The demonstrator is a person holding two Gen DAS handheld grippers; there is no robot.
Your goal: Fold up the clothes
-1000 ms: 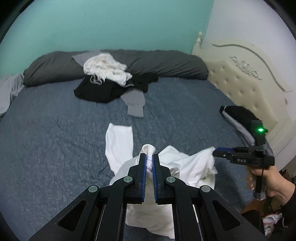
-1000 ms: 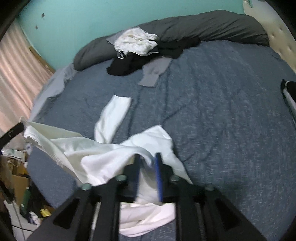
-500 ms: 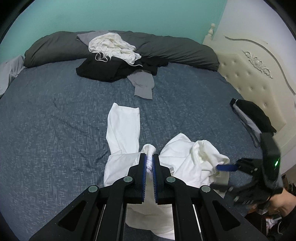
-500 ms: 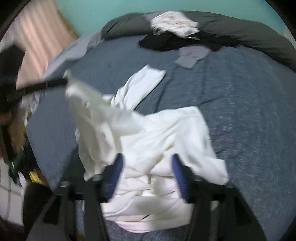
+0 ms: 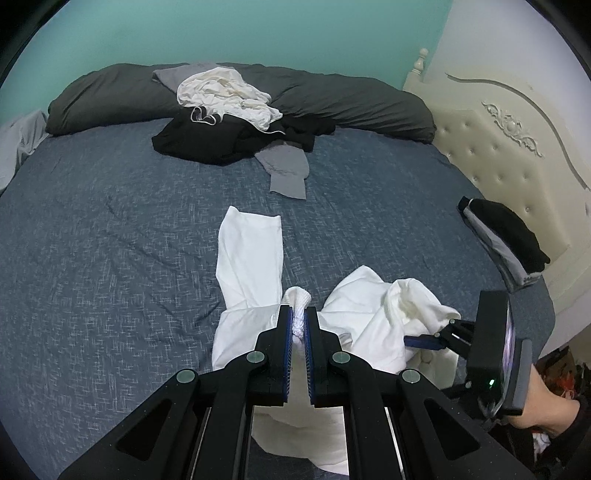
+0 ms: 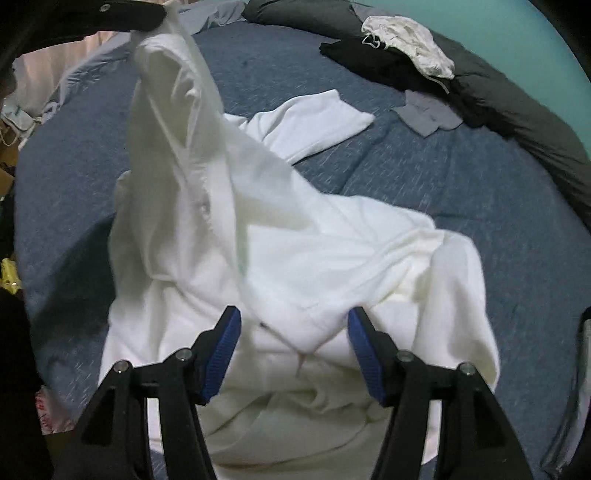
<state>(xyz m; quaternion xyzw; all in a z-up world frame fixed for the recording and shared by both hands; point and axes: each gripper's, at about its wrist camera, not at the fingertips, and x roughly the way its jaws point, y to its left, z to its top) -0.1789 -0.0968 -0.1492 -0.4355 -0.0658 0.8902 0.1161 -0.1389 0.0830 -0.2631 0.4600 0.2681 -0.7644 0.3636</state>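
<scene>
A white garment [image 5: 251, 258] lies crumpled on the blue bed sheet [image 5: 92, 240], with one sleeve stretched flat toward the far side. My left gripper [image 5: 299, 325] is shut on a bunched edge of it and holds that edge up. In the right wrist view this lifted edge hangs from the left gripper [image 6: 155, 14] at the top left. My right gripper [image 6: 293, 325] hovers over the white garment [image 6: 295, 251]. Its jaws are wide apart and closing, with a pointed fold between them that the pads do not press. The left wrist view shows the right gripper [image 5: 424, 339] beside the heap's right side.
A pile of black, white and grey clothes [image 5: 229, 140] lies at the far side against a dark rolled duvet [image 5: 351, 103]. A folded black garment [image 5: 506, 236] sits by the cream headboard [image 5: 498, 140]. The bed's near edge drops off below both grippers.
The right gripper's jaws have spread wider; it rolled and came down over the crumpled white garment. The left gripper kept its hold and sank a little early on.
</scene>
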